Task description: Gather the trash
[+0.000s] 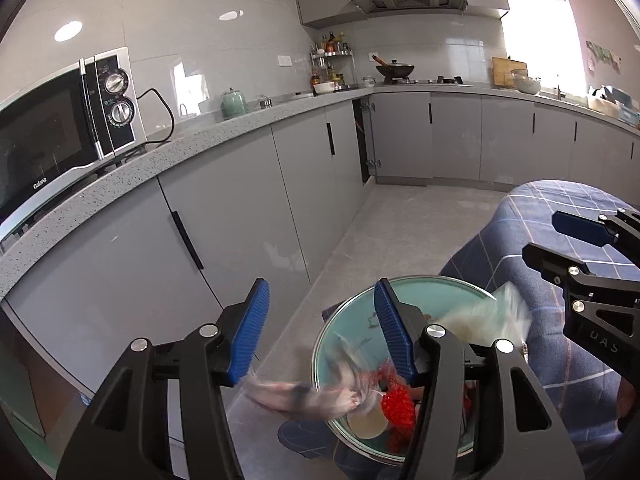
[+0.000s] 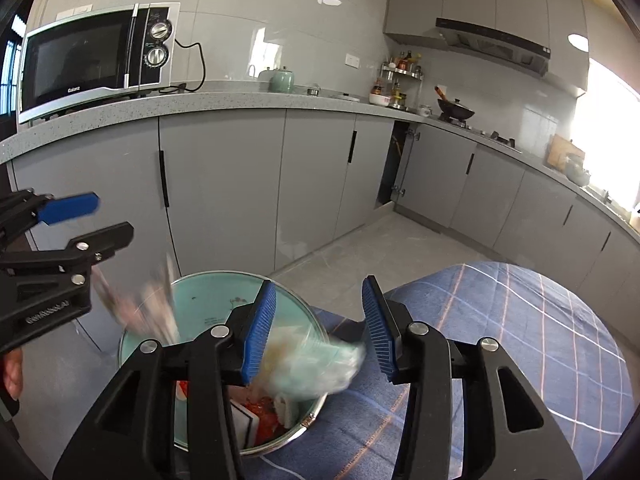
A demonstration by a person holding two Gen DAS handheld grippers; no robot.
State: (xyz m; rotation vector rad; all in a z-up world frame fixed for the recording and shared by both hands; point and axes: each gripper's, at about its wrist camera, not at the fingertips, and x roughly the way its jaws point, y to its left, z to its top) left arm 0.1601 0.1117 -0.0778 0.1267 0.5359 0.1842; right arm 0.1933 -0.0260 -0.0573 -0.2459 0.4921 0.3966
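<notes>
A round bin (image 1: 432, 294) with a teal inside and a metal rim stands beside the blue checked cloth; it also shows in the right wrist view (image 2: 208, 300). Red trash (image 1: 398, 404) and white pieces lie inside. My left gripper (image 1: 320, 300) is open above the bin, with a blurred grey-pink wrapper (image 1: 296, 394) loose below its pads. My right gripper (image 2: 320, 288) is open too, and a blurred pale green bag (image 2: 316, 368) hangs loose between its pads over the rim. Each view shows the other gripper (image 1: 556, 240) (image 2: 104, 218) at its side.
A blue checked cloth (image 2: 520, 340) covers the surface to the right of the bin. Grey cabinets (image 1: 240, 208) run under a speckled counter (image 2: 224, 102) with a microwave (image 2: 92, 56) and a green kettle (image 2: 282, 78). One corner cabinet door (image 1: 362, 140) stands ajar. Grey floor (image 1: 400, 216) lies beyond.
</notes>
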